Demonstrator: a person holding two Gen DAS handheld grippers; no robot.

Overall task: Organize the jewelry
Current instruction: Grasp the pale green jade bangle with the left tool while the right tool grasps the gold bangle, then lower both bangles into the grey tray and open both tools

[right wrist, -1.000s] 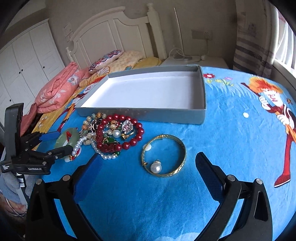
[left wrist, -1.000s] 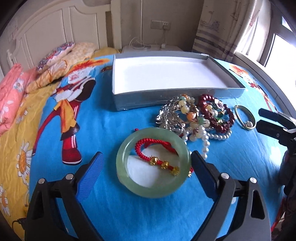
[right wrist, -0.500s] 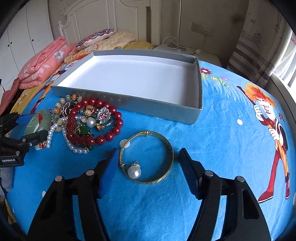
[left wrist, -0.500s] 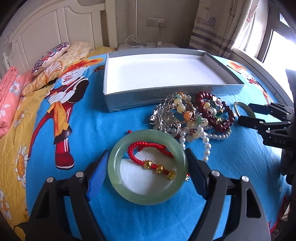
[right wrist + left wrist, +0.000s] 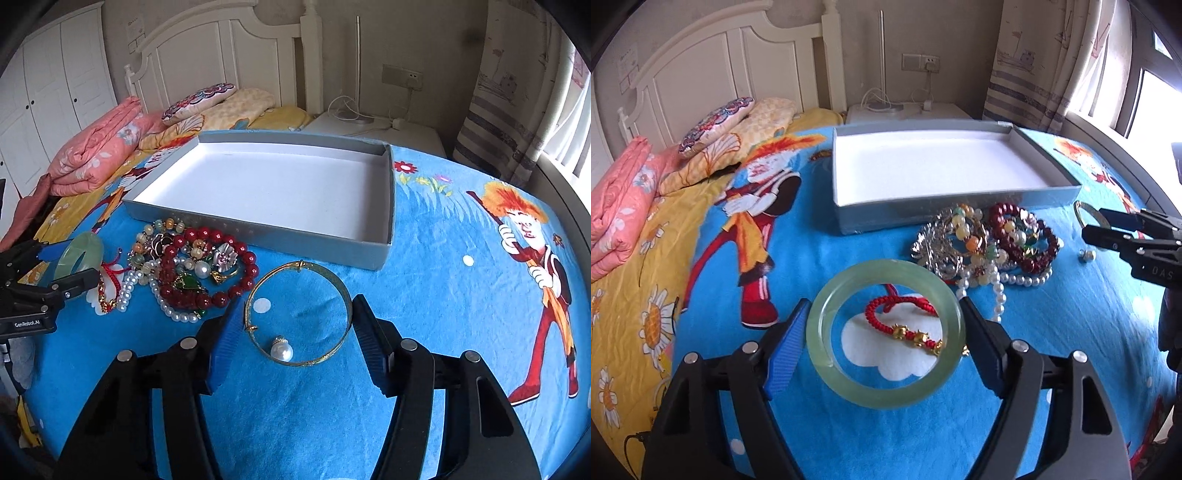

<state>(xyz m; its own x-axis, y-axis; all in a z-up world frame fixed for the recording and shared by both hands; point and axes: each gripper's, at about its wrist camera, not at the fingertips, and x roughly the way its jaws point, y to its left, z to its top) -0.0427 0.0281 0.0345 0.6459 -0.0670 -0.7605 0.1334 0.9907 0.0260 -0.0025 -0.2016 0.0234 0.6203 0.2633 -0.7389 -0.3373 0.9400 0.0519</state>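
My left gripper (image 5: 884, 314) is shut on a pale green jade bangle (image 5: 827, 347), both blue pads pressing its outer rim. In the right wrist view the bangle (image 5: 79, 254) is tilted off the bedspread. Through its hole I see a red cord bracelet (image 5: 905, 325) with gold beads lying on the bed. My right gripper (image 5: 297, 306) is shut on a thin gold bangle (image 5: 325, 277). A loose pearl (image 5: 281, 350) lies inside that ring. A heap of bead and pearl jewelry (image 5: 986, 240) lies between the two. Behind it stands an empty grey box (image 5: 923, 218) with a white inside.
Everything lies on a bed with a blue cartoon bedspread (image 5: 443, 295). Pillows (image 5: 716, 122) and a folded pink quilt (image 5: 617, 206) sit at the back left by the white headboard. A nightstand (image 5: 369, 125) with cables and a curtained window are behind the box.
Both grippers closed from wide open onto their bangles. The left one then raised the jade bangle a little off the bedspread. The right gripper rolled slightly and stayed in place.
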